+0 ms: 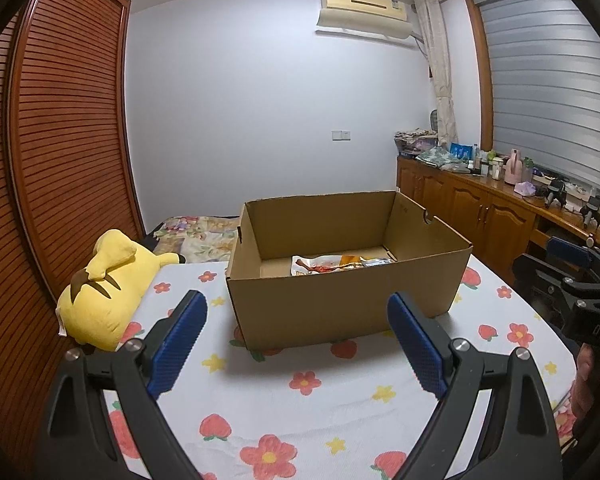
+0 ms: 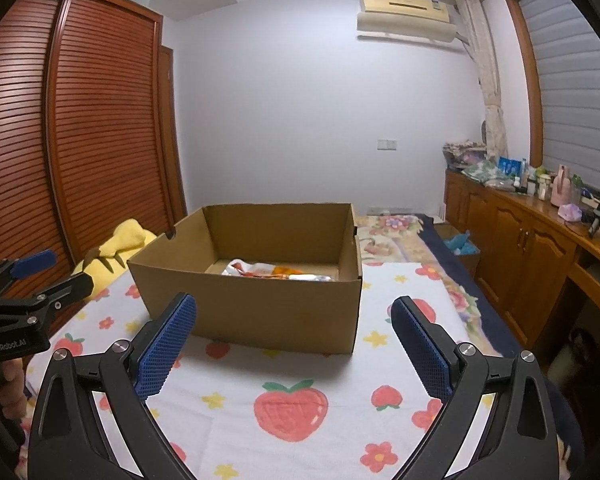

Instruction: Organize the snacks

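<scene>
Jaws on the left gripper (image 1: 296,336) and right gripper (image 2: 294,338) stood wide, empty; the box (image 1: 340,304) at twelve o'clock might slide if bumped.

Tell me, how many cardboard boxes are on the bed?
1. The cardboard box sits open in the middle of the flowery blanket, with shiny snack packets inside. The yellow plush toy lies beside it. Nothing suggests another box.
</scene>
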Motion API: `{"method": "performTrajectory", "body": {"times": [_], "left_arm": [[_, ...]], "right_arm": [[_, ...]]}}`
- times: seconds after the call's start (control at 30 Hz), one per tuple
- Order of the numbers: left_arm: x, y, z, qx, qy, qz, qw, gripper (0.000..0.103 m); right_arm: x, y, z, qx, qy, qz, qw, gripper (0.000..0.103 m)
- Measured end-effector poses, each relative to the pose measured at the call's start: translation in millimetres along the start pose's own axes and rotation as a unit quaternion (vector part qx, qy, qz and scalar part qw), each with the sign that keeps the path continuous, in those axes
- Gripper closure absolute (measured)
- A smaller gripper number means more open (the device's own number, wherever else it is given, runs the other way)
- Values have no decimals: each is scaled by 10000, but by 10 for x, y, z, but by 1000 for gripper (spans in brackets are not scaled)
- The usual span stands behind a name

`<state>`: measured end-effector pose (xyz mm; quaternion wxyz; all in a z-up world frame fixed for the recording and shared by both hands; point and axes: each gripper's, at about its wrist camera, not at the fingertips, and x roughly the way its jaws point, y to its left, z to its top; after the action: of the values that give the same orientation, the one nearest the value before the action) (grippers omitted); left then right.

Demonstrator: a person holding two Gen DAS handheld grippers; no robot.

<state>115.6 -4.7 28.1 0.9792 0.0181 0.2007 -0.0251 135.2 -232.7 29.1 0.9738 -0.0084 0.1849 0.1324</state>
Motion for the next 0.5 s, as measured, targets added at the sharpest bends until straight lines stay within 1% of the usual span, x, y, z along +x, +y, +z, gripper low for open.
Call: {"method": "performTrajectory", "body": {"times": [0.5], "left_arm": [[-59,0,-18,50,-53,1,10000,10]], "right_arm": [[-22,-19,7,15,-20,10,10000,3]]}}
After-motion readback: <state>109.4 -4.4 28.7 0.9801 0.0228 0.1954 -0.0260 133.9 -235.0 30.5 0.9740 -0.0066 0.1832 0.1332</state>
